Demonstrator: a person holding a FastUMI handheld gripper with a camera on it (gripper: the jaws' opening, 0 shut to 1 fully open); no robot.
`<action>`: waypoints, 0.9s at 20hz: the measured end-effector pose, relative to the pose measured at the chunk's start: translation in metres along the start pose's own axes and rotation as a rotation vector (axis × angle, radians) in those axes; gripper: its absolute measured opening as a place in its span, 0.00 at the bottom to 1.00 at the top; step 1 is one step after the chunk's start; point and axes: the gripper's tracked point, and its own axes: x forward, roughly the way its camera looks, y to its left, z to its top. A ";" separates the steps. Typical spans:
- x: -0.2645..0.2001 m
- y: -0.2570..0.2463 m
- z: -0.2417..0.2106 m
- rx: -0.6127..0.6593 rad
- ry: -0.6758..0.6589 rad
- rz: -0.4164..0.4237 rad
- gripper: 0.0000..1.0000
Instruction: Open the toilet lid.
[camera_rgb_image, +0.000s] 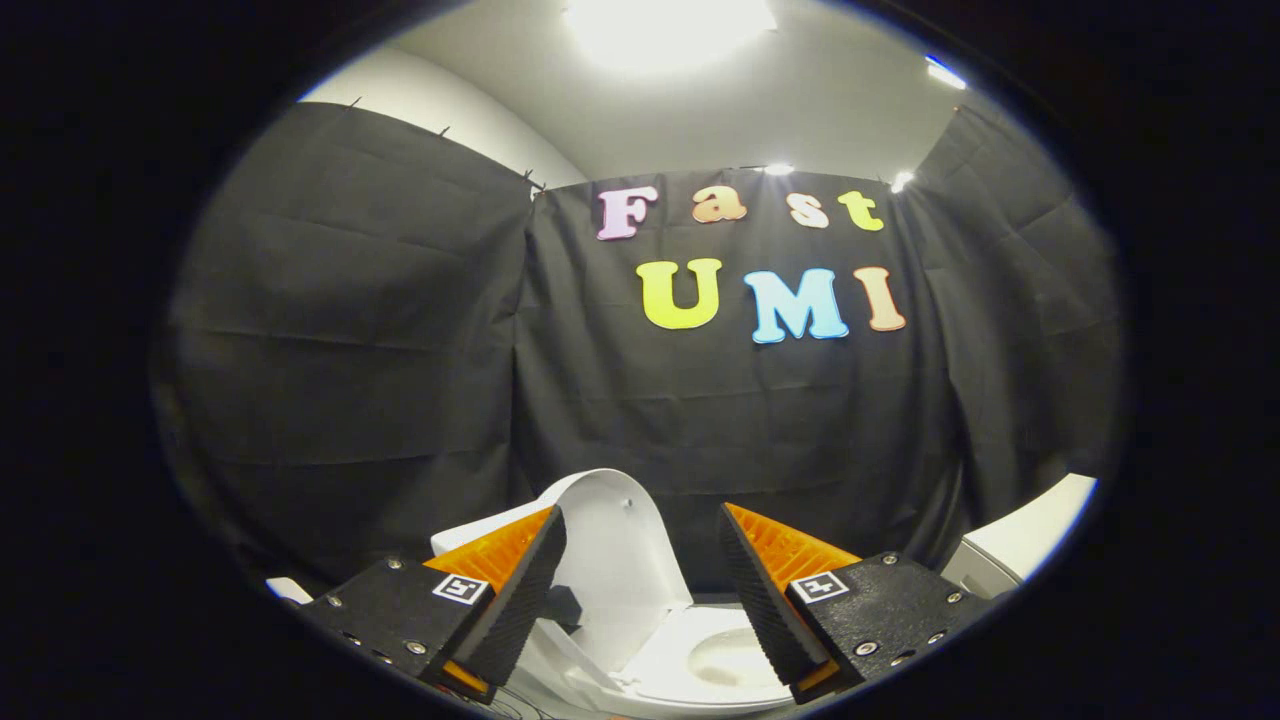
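The white toilet lid (610, 540) stands raised, tilted back and to the left, just beyond my left finger. Below it the white seat ring and bowl (725, 660) lie open to view between and under the fingers. My gripper (640, 520) is open, its two fingers spread wide with nothing held between them; the lid shows through the gap. The left fingertip (540, 560) sits close in front of the lid's edge; whether it touches I cannot tell.
Black cloth walls (400, 350) close the booth behind and on both sides of the toilet. A white fixture (1030, 535) stands at the right, beyond the right finger. A bright ceiling lamp (665, 25) shines overhead.
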 end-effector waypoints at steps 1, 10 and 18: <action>-0.003 -0.019 0.004 0.005 -0.008 -0.008 0.94; -0.026 -0.141 0.005 -0.070 -0.022 -0.096 0.94; -0.042 -0.155 -0.003 -0.024 0.018 -0.084 0.94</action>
